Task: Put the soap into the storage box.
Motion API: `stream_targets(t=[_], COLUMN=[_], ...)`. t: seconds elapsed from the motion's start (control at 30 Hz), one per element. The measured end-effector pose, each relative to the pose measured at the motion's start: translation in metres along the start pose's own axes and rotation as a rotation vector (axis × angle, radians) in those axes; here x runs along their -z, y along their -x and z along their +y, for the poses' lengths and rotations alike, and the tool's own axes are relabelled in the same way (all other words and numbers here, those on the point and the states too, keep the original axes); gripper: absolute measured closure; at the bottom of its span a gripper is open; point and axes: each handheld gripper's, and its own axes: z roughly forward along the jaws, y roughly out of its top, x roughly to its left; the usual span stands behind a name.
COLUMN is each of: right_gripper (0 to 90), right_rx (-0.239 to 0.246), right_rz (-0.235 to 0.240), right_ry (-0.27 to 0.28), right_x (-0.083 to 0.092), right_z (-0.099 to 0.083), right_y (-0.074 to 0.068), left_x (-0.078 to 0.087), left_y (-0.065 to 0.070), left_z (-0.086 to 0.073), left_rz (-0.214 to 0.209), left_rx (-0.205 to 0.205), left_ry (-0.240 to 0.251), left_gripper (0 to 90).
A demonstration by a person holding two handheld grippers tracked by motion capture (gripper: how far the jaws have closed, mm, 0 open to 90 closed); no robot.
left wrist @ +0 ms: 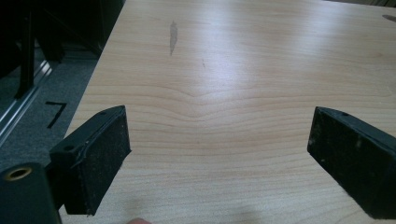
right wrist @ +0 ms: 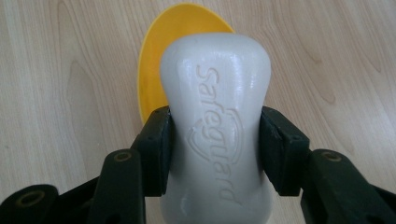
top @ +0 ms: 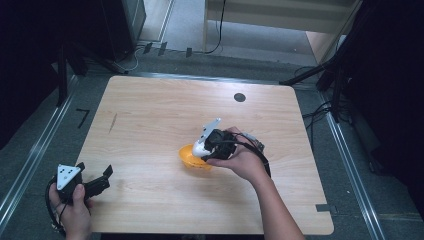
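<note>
At the near left corner of the tabletop [top: 150, 115] the left gripper [top: 97, 181] rests in the person's left hand [top: 74, 210], its grey three-cornered plate facing up. Its jaws are spread wide with nothing between them; in the left gripper view the left gripper [left wrist: 219, 154] shows bare wood grain between its two black pads [left wrist: 100, 154], and a dark streak in the wood [left wrist: 173, 36] lies well ahead of it.

Farther right, near the middle of the tabletop, the right hand [top: 240, 160] holds the right gripper [top: 202, 147], which is tilted downward. It pinches a white bar of soap [top: 200, 148] across the bar's narrower waist. In the right gripper view the right gripper [right wrist: 215, 144] has both pads [right wrist: 159, 144] pressed flat against the sides of the bar of soap [right wrist: 215, 112], whose raised lettering faces the camera. The bar's rounded far end sticks out beyond the jaws.

Just under and beyond that end sits a yellow dish [right wrist: 159, 60], seen in the high view as a shallow yellow dish [top: 192, 160] on the wood directly below the right gripper. Whether the soap touches it cannot be told.

A small dark round spot [top: 239, 97] lies on the tabletop well beyond the right gripper.
</note>
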Motion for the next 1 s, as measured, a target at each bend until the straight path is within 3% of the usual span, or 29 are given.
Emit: stream_targets(t=[0.53, 1.0], right_gripper=[50.7, 50.7], right_rx=[0.060, 0.059], right_rz=[0.031, 0.053], right_ry=[-0.030, -0.056], right_x=[-0.020, -0.032], right_z=[0.014, 0.014], right_y=[0.001, 0.004], left_x=[0.000, 0.000], left_y=[-0.001, -0.001], left_z=[0.000, 0.000], left_rz=[-0.004, -0.005], left_rx=[0.004, 0.004], left_ry=[-0.003, -0.003], left_gripper=[6.4, 6.5])
